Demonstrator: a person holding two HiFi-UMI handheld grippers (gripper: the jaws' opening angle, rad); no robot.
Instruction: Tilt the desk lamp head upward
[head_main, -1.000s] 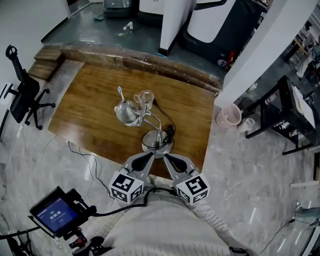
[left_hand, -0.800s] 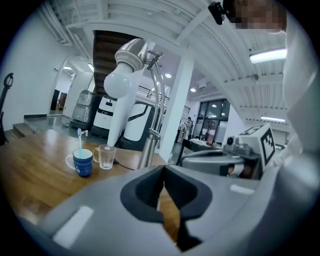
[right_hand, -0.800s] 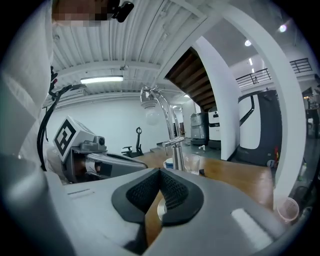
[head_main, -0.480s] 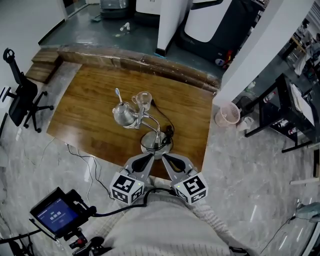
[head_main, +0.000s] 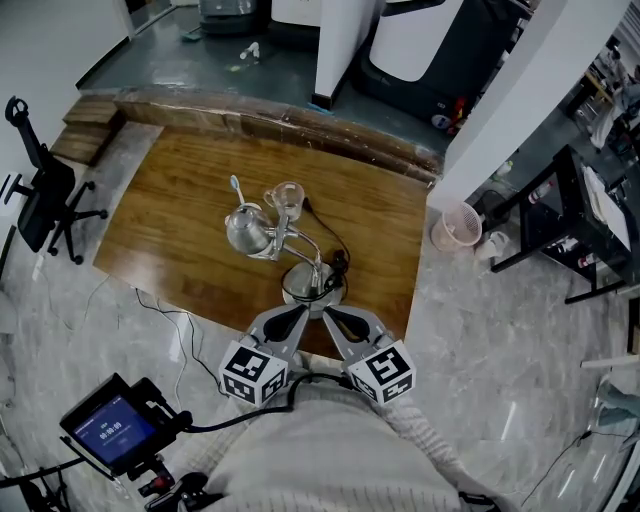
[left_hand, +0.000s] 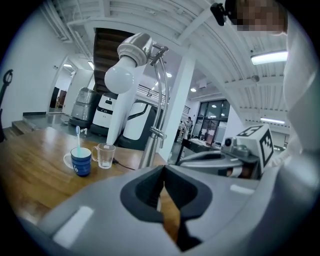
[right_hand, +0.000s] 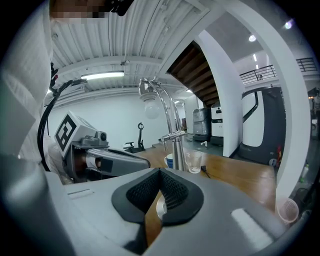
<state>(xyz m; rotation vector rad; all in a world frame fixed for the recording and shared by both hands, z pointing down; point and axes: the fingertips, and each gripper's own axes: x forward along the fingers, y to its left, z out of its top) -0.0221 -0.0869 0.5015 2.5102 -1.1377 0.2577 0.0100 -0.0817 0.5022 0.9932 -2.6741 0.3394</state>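
A chrome desk lamp stands on the wooden table, near its front edge. Its round base is right in front of both grippers. The curved arm rises to the lamp head, which points down and to the left. In the left gripper view the white bulb and head hang high above the post. In the right gripper view the head tops the post. My left gripper and right gripper sit side by side at the table's edge, both shut and empty, touching nothing.
A blue cup with a toothbrush and a glass mug stand behind the lamp; the mug also shows from above. A black cable trails from the base. An office chair stands at the left and a pink basket at the right.
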